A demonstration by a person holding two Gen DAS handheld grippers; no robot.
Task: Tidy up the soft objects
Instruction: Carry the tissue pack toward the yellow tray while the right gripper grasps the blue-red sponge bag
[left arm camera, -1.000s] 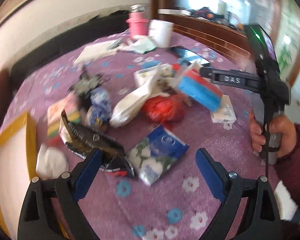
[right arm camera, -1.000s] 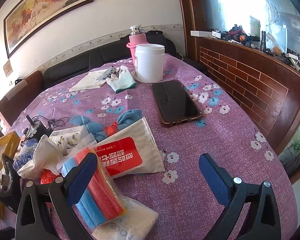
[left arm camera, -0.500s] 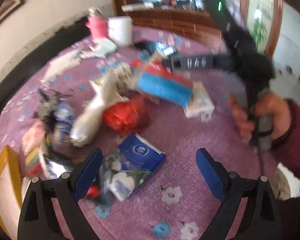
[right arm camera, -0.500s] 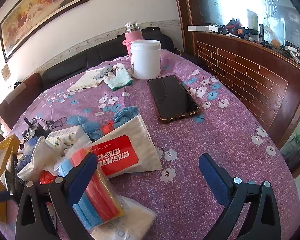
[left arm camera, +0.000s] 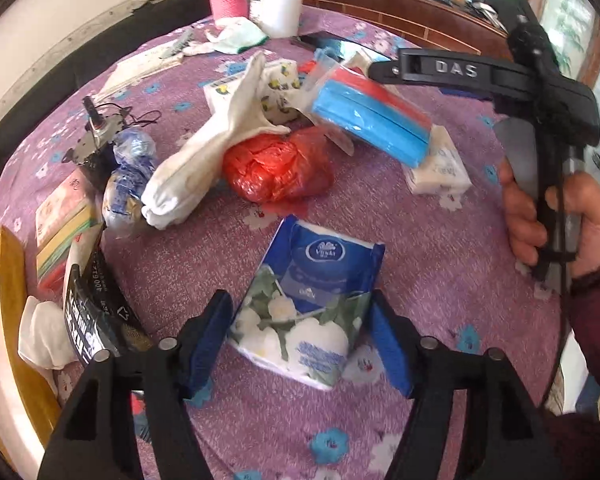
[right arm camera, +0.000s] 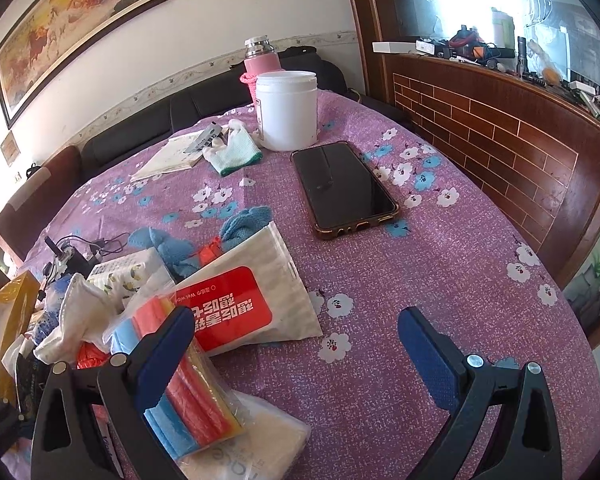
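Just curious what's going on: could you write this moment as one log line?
left claw: closing around blue tissue pack, pads not yet pressing | right claw: open, empty, beside sponge pack | pack on purple tablecloth

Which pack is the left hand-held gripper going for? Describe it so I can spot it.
On the purple floral tablecloth, look below the red bag at the near edge of the pile. The tissue pack lies between the closing jaws of the left hand-held gripper. It alone has a dark blue top with white flowers and green leaves.
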